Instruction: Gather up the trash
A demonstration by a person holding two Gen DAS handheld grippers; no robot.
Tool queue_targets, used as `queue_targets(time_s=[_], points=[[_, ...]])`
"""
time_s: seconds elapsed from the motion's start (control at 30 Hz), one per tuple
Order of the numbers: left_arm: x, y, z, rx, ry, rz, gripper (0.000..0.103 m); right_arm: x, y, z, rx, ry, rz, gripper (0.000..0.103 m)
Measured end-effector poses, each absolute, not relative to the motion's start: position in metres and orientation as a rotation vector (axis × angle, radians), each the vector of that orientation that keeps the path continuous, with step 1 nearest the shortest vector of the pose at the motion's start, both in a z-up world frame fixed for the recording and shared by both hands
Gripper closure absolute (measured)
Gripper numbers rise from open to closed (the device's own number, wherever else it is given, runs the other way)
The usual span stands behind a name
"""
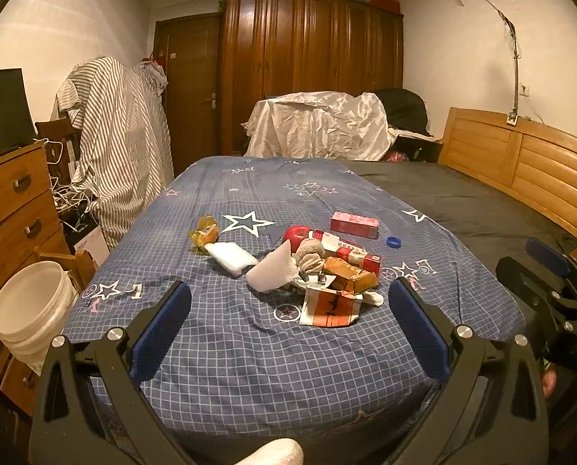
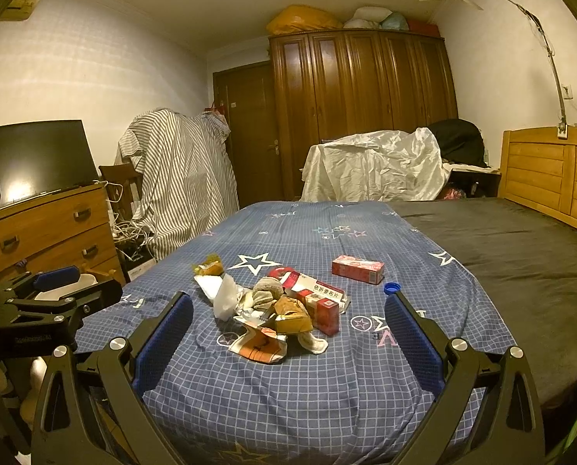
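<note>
Nothing gathered yet, I'd say: the trash pile (image 1: 319,271) sits on the blue bedspread (image 1: 249,348), the white bucket (image 1: 32,306) beside the bed (possibly the bin). Left gripper (image 1: 288,321) and right gripper (image 2: 288,333) both gape, empty.

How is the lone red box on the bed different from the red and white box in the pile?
The lone red box lies apart on the blanket, touching nothing; the red and white box lies within the pile, against other trash. The lone box looks mostly red; the other has a broad white face with printed characters. Both are long cartons lying flat.
</note>
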State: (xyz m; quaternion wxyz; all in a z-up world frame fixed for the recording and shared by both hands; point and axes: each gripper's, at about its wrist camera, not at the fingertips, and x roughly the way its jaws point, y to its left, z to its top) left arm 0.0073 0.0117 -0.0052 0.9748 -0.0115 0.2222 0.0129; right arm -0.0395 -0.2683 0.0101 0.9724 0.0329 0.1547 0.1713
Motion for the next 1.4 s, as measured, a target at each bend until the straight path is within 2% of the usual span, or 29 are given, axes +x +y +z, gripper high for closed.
queue_targets(time_s=[1.4], points=[[0.0114, 0.0187, -0.0121, -0.028, 0.471, 0.031, 0.005, -0.0358, -0.2629, 0.0119, 0.063, 0.316, 0.359, 0.004]])
